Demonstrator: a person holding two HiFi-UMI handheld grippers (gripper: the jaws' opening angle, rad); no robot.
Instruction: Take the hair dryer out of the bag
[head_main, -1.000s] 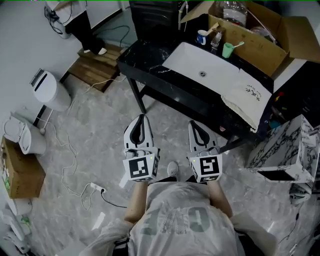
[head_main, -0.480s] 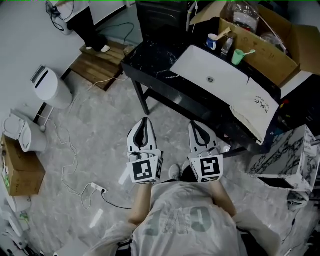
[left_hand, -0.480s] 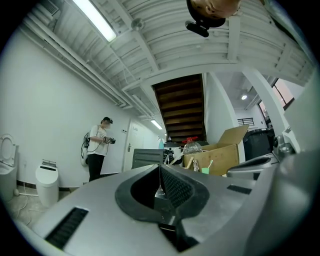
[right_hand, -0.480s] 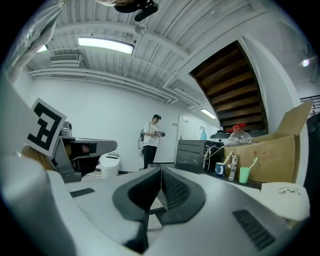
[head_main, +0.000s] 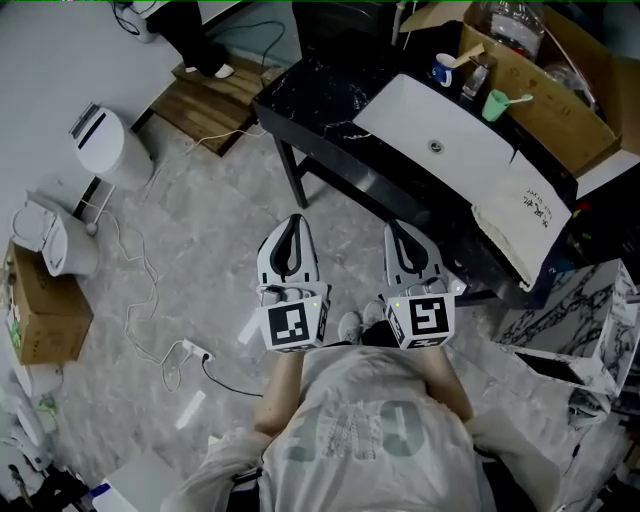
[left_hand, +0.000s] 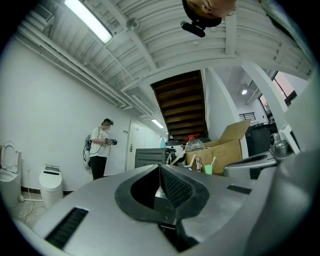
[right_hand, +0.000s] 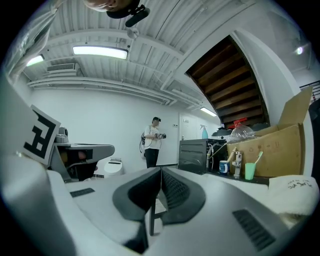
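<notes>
A cream cloth bag (head_main: 520, 212) with black print lies on the right end of the black table (head_main: 318, 98) and hangs over its front edge; it also shows in the right gripper view as the bag (right_hand: 295, 192). No hair dryer is in sight. My left gripper (head_main: 291, 220) and right gripper (head_main: 399, 228) are held side by side over the floor, short of the table's front edge, pointing level at it. Both are shut with nothing between the jaws, as the left gripper (left_hand: 160, 168) and right gripper (right_hand: 161, 170) show in their own views.
A white sink basin (head_main: 432, 128) is set in the table, with a mug (head_main: 446, 70), a green cup (head_main: 496, 103) and an open cardboard box (head_main: 565, 75) behind it. A marble-patterned box (head_main: 590, 320) stands at right. A white bin (head_main: 105, 150), cables and a power strip (head_main: 195, 378) are at left. A person (right_hand: 151, 141) stands far off.
The table and bag sit lower and nearer in the head view. Both grippers have moved a little forward toward the table, still shut and side by side.
</notes>
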